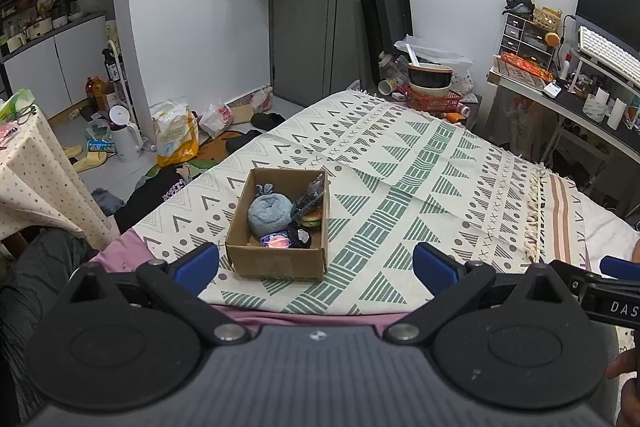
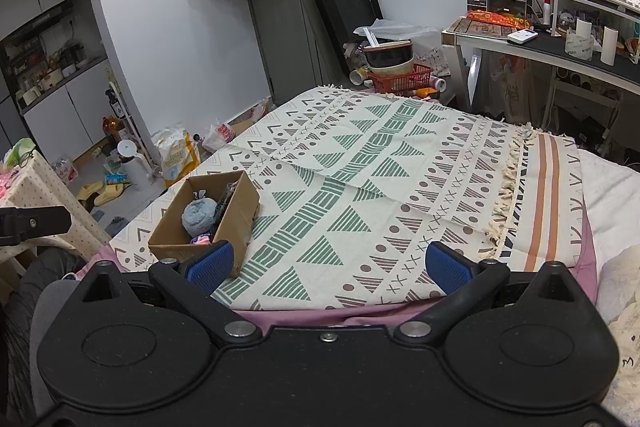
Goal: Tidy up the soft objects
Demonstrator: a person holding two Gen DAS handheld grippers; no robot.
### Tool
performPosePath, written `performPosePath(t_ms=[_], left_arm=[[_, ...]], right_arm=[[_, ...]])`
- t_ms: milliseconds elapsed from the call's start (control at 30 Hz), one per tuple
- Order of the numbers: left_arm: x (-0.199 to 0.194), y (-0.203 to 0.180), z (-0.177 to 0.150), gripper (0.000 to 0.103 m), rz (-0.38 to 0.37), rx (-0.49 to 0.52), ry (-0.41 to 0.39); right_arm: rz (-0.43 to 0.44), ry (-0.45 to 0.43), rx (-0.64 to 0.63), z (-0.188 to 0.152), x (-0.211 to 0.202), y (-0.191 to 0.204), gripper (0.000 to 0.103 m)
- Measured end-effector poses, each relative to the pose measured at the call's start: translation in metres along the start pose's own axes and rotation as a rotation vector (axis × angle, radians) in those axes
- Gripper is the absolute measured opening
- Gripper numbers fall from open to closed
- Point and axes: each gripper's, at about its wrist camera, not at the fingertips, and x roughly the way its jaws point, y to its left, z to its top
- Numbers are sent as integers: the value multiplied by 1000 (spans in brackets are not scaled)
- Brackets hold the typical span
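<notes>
The soft things all sit in the box (image 1: 280, 223) on the bed (image 1: 400, 163), nothing lies loose, and both grippers' jaws gape wide and empty, so the task looks finished.

Even indoor light, sharp focus, strong fisheye bending at edges

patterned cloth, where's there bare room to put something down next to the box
Free: the wide stretch of patterned cloth right of the cardboard box, out to the tassel fringe, and the far end up to the red basket. Crowded: inside the box, filled with the blue plush and other small soft items.
</notes>
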Motion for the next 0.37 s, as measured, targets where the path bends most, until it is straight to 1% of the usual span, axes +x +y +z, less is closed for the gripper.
performPosePath(t_ms=[367], left_arm=[[4,-2,0,102,-7,8,14]], right_arm=[[2,7,-4,-3,3,-1,103]])
